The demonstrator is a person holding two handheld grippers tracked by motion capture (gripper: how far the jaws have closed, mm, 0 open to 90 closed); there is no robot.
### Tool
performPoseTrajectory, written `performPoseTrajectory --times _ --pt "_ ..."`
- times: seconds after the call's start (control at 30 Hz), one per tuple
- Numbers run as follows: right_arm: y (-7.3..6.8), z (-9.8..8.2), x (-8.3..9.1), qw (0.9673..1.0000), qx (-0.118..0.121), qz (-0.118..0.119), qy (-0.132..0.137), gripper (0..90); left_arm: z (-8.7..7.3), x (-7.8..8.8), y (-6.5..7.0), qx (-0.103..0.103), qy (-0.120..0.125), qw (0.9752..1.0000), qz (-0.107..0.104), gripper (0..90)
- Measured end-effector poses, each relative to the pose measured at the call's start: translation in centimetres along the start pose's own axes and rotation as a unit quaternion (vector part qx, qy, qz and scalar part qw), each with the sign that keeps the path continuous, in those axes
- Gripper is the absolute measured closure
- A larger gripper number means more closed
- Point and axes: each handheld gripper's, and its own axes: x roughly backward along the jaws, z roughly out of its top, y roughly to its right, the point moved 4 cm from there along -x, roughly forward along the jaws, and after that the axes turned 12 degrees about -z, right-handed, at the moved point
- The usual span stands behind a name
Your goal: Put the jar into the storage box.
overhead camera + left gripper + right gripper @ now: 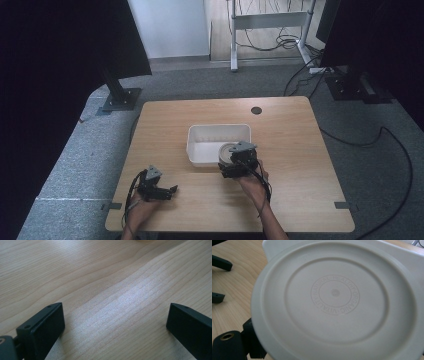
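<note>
Right gripper [235, 167] seems to be pinching a round white plate [337, 300] at the white tub's [200, 135] near edge; its jaws are mostly hidden. Left gripper [167, 190] sits spread over the table [112, 277].

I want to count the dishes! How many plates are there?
1. The round white plate is in the right gripper, held at the near right corner of the white bin. The bin's near wall could hide another.
</note>
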Motion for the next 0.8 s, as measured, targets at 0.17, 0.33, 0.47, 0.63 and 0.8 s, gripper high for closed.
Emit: performPoseTrajectory --times 0.17,0.33,0.47,0.63,0.8 --pt "0.0 0.7 -0.6 1.0000 0.004 -0.004 0.000 9.4 0.0 0.0 0.0 0.002 0.004 1.0000 0.000 1.5" --pt "0.1 1.2 -1.3 0.9999 0.002 -0.011 -0.002 9.4 0.0 0.0 0.0 0.001 0.002 1.0000 0.000 1.4" --pt "0.0 1.8 -1.8 0.9999 0.002 -0.015 0.000 9.4 0.0 0.0 0.0 0.001 0.002 1.0000 0.000 1.5" --pt "-0.1 2.3 -2.6 0.9998 0.001 -0.021 -0.003 9.4 0.0 0.0 0.0 0.002 0.002 1.0000 0.000 1.4" --pt "-0.4 2.7 -3.4 0.9996 0.000 -0.027 -0.002 9.4 0.0 0.0 0.0 0.002 0.003 1.0000 0.000 1.4"
